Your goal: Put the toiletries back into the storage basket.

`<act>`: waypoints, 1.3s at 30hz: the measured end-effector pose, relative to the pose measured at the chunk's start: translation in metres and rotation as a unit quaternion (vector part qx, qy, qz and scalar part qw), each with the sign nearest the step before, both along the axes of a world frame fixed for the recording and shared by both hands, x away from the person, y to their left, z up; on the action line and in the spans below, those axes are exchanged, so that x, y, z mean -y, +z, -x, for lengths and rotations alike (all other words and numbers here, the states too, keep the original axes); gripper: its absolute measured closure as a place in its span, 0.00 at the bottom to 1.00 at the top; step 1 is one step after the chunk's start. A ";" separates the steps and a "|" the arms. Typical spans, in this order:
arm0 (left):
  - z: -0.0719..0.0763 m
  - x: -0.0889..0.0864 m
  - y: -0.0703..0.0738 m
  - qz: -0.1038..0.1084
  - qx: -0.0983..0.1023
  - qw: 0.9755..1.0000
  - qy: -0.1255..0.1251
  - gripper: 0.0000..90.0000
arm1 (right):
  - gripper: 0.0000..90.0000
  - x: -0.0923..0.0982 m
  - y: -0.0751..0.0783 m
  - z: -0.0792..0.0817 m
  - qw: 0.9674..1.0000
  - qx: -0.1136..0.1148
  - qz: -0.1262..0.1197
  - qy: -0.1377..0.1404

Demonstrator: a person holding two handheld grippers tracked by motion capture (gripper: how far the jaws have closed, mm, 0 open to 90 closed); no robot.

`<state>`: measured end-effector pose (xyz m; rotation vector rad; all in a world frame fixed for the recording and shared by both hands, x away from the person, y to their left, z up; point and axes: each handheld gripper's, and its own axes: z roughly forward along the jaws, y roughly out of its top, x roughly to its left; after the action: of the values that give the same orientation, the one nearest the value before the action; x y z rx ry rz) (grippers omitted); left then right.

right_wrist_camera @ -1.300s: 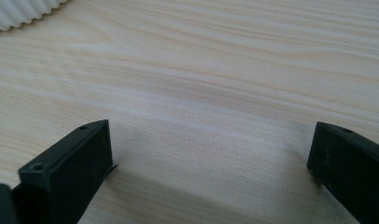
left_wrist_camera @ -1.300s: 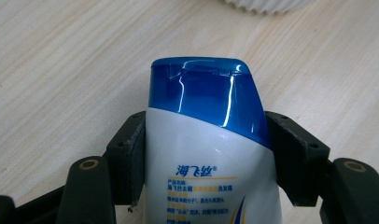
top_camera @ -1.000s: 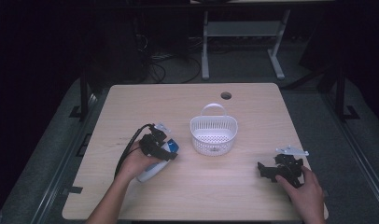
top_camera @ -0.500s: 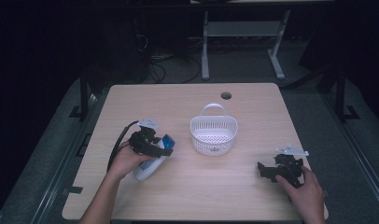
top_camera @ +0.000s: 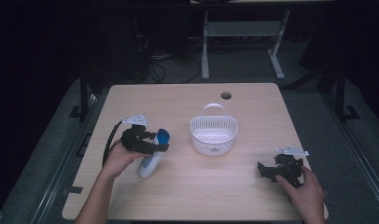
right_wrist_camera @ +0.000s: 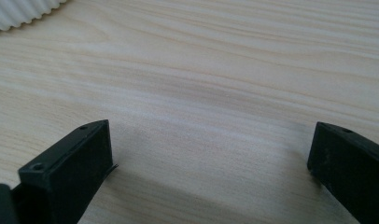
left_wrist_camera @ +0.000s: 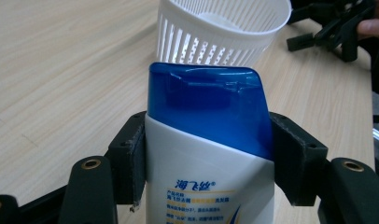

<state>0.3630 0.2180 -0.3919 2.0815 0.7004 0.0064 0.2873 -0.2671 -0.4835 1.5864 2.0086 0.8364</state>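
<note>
Blue-capped bottle (left_wrist_camera: 208, 154) clamped – white basket (left_wrist_camera: 222, 30) beyond.

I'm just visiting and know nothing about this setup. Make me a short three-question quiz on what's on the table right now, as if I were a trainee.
1. True or false: the left gripper is clamped on the white plastic bottle with the blue flip cap.
2. Which best describes the right gripper? A: holding a cloth. B: jaws apart over bare wood. C: inside the basket.
3. Fill in: in the high view, the white slotted plastic basket with a loop handle stands on the light wooden table between the two ______.

Key
1. True: its black pads press both sides of the bottle.
2. B.
3. Grippers (the bottle lies left of the basket, apart from it).
</note>
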 end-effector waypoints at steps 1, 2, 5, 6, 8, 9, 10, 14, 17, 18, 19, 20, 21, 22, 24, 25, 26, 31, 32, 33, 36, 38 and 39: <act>0.000 -0.001 0.001 0.005 0.001 1.000 0.001 0.41 | 0.00 0.000 0.000 0.000 1.000 0.000 0.000 0.000; 0.000 -0.002 0.001 0.008 0.003 1.000 0.000 0.41 | 0.00 0.000 0.000 0.000 1.000 0.000 0.000 0.000; 0.001 -0.004 0.003 0.020 0.010 1.000 -0.002 0.41 | 0.00 0.000 0.000 0.000 1.000 0.000 0.000 0.000; 0.001 -0.004 0.003 0.023 0.012 1.000 -0.003 0.41 | 0.00 0.000 0.000 0.000 1.000 0.000 0.000 0.000; 0.002 -0.005 0.004 0.028 0.015 0.999 -0.004 0.41 | 0.00 0.000 0.000 0.000 1.000 0.000 0.000 0.000; 0.002 -0.005 0.005 0.030 0.018 0.999 -0.006 0.41 | 0.00 0.000 0.000 0.000 1.000 0.000 0.000 0.000; 0.002 -0.005 0.006 0.034 0.023 0.999 -0.007 0.41 | 0.00 0.000 0.000 0.000 1.000 0.000 0.000 0.000; 0.003 -0.007 0.008 0.048 0.032 0.998 -0.010 0.41 | 0.00 0.000 0.000 0.000 1.000 0.000 0.000 0.000; 0.004 -0.008 0.010 0.059 0.037 0.997 -0.014 0.41 | 0.00 0.000 0.000 0.000 1.000 0.000 0.000 0.000; 0.004 -0.008 0.010 0.061 0.039 0.997 -0.015 0.41 | 0.00 0.000 0.000 0.000 1.000 0.000 0.000 0.000; 0.005 -0.008 0.011 0.063 0.041 0.997 -0.015 0.41 | 0.00 0.000 0.000 0.000 1.000 0.000 0.000 0.000; 0.005 -0.008 0.011 0.063 0.043 0.997 -0.016 0.41 | 0.00 0.000 0.000 0.000 1.000 0.000 0.000 0.000; 0.005 -0.008 0.012 0.065 0.044 0.997 -0.015 0.41 | 0.00 0.000 0.000 0.000 1.000 0.000 0.000 0.000; 0.005 -0.008 0.013 0.068 0.048 0.996 -0.015 0.41 | 0.00 0.000 0.000 0.000 1.000 0.000 0.000 0.000; 0.004 -0.008 0.014 0.073 0.052 0.996 -0.014 0.41 | 0.00 0.000 0.000 0.000 1.000 0.000 0.000 0.000; 0.005 -0.008 0.015 0.075 0.054 0.996 -0.014 0.41 | 0.00 0.000 0.000 0.000 1.000 0.000 0.000 0.000; 0.005 -0.007 0.015 0.078 0.054 0.995 -0.015 0.41 | 0.00 0.000 0.000 0.000 1.000 0.000 0.000 0.000; 0.005 -0.004 0.018 0.080 0.059 0.995 -0.020 0.41 | 0.00 0.000 0.000 0.000 1.000 0.000 0.000 0.000; 0.004 -0.004 0.019 0.081 0.060 0.995 -0.021 0.41 | 0.00 0.000 0.000 0.000 1.000 0.000 0.000 0.000; 0.004 -0.003 0.019 0.081 0.060 0.995 -0.021 0.41 | 0.00 0.000 0.000 0.000 1.000 0.000 0.000 0.000; 0.003 -0.002 0.022 0.083 0.063 0.994 -0.023 0.41 | 0.00 0.000 0.000 0.000 1.000 0.000 0.000 0.001; 0.003 0.000 0.023 0.084 0.065 0.994 -0.024 0.41 | 0.00 0.000 0.000 0.000 1.000 0.000 -0.001 0.000; 0.002 0.000 0.024 0.084 0.067 0.994 -0.025 0.41 | 0.00 0.000 0.000 0.000 1.000 0.000 0.000 0.001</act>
<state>0.3609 0.2179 -0.3679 1.9176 0.5479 0.0561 0.2873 -0.2671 -0.4835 1.5857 2.0097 0.8373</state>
